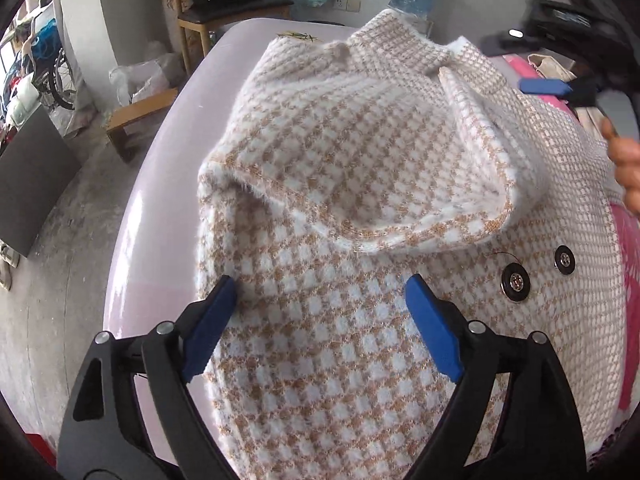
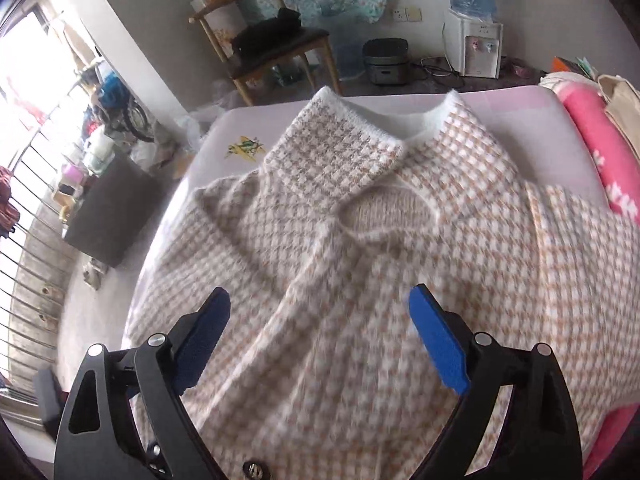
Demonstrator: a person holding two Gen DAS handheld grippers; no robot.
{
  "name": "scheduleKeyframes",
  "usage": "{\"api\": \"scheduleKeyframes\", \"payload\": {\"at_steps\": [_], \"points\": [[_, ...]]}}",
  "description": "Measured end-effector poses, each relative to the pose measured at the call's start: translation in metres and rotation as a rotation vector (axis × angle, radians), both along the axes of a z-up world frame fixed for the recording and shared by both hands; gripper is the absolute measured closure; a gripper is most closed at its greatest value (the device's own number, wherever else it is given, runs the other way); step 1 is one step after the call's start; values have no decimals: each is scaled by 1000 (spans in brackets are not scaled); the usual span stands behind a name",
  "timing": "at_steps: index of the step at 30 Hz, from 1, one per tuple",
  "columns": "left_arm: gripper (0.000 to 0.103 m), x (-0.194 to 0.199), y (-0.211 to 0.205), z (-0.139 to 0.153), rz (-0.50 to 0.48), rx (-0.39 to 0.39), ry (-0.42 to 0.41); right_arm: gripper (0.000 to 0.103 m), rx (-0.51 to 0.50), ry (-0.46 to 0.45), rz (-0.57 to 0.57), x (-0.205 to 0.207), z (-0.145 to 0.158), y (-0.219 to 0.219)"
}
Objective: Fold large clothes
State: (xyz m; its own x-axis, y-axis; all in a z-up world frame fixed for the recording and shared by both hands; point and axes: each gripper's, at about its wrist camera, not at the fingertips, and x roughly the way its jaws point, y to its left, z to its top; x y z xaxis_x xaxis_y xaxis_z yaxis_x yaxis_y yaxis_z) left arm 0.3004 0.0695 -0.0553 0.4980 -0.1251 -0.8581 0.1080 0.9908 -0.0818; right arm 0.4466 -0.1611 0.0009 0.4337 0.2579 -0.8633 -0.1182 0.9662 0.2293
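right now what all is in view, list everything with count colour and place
tan-and-white checked knit coat: one, spread on the table, sleeve folded across it
round dark buttons: two, on the coat's front edge
pale lilac table: one, under the coat
pink blanket: one, right edge of the table
wooden chair: one, black seat, by the far wall
white water dispenser: one, blue bottle on top
left tongs: blue pads, open over the coat
right tongs: blue pads, open over the coat

Both tongs look the same: left tongs (image 1: pixel 320 284) and right tongs (image 2: pixel 320 296) have black curved arms, silver pivot screws, blue finger pads (image 1: pixel 434 332).
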Motion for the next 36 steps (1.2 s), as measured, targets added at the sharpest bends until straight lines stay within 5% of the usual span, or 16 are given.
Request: {"api": "scheduleKeyframes", "payload": {"at_steps": [2, 6, 8, 9, 17, 24, 27, 29, 33, 36], "points": [[17, 0, -6, -1, 3, 25, -8, 21, -86, 40, -2, 28, -19, 14], [11, -7, -9, -4, 4, 25, -37, 63, -222, 115, 12, 46, -47, 24], [8, -10, -9, -5, 0, 15, -40, 87, -219, 68, 43, 30, -35, 21], [8, -11, -9, -5, 1, 11, -46, 89, -220, 47, 49, 19, -27, 17], [8, -15, -7, -5, 1, -4, -73, 90, -120, -147, 21, -128, 41, -55], [8, -16, 3, -3, 1, -82, -73, 83, 177, 100, -85, -226, -22, -128], [8, -14, 0, -3, -21, -58, -61, 61, 363, 125, -162, -238, -36, -152], [8, -14, -3, -4, -34, -35, -62, 55, 417, 107, -226, -237, -35, -167], [8, -15, -5, -4, -37, -33, -59, 54, 530, 139, -282, -222, -49, -182], [8, -16, 4, 2, -30, -138, -47, 54, 571, 194, -270, -202, -64, -177]]}}
